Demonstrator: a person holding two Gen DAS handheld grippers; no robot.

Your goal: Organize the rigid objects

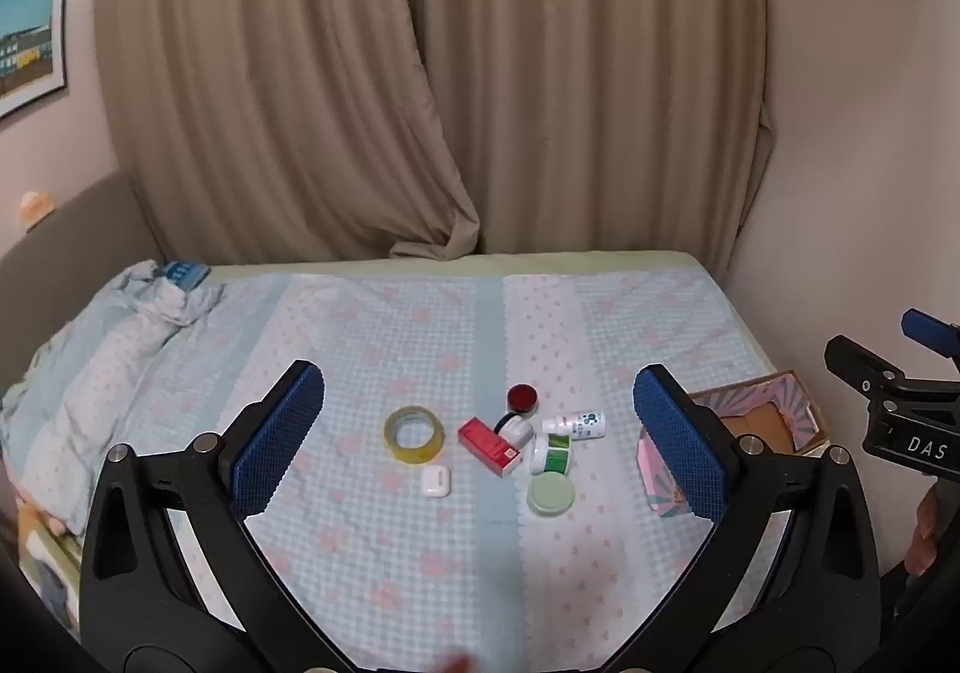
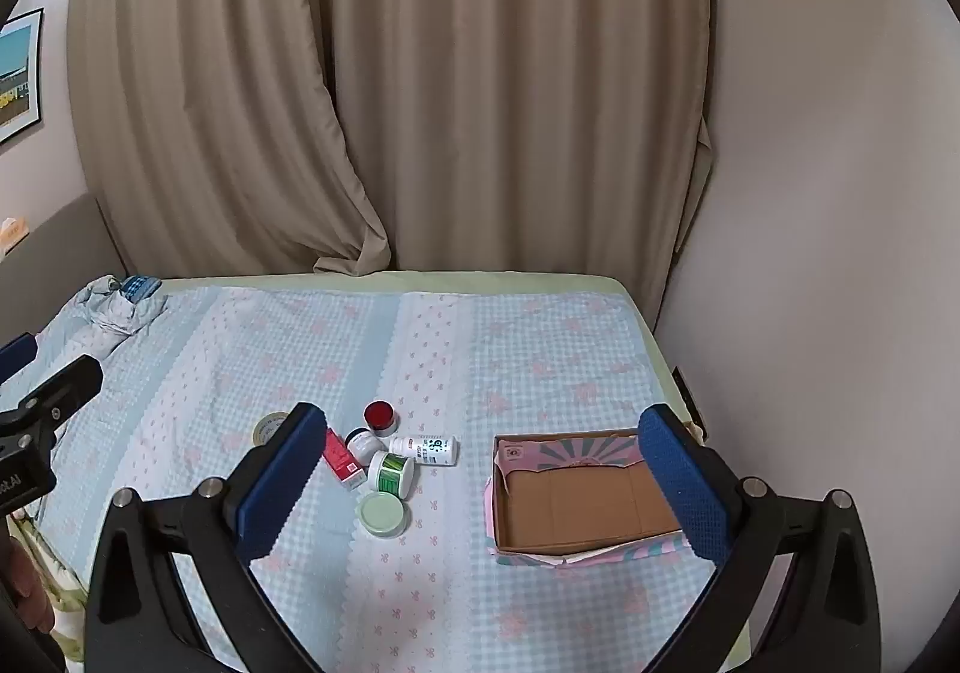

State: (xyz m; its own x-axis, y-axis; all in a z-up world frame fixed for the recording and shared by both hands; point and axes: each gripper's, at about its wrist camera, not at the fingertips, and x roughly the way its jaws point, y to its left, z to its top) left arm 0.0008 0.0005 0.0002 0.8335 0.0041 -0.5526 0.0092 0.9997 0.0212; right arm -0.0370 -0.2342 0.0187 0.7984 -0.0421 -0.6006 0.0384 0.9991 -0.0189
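Small items lie clustered on the bed: a yellow tape roll (image 1: 414,434), a white earbud case (image 1: 435,480), a red box (image 1: 489,446), a red-lidded jar (image 1: 522,398), a white bottle on its side (image 1: 575,424), a green-labelled jar (image 1: 552,454) and a pale green lid (image 1: 550,495). An open cardboard box (image 2: 585,499) with a pink patterned rim sits to their right. My left gripper (image 1: 480,439) is open and empty, above the cluster. My right gripper (image 2: 480,487) is open and empty, between cluster and box.
The bed has a blue and pink checked sheet (image 2: 540,361). A crumpled blanket (image 1: 120,349) lies at the left. Beige curtains (image 1: 420,73) hang behind the bed and a wall (image 2: 810,193) runs along its right side.
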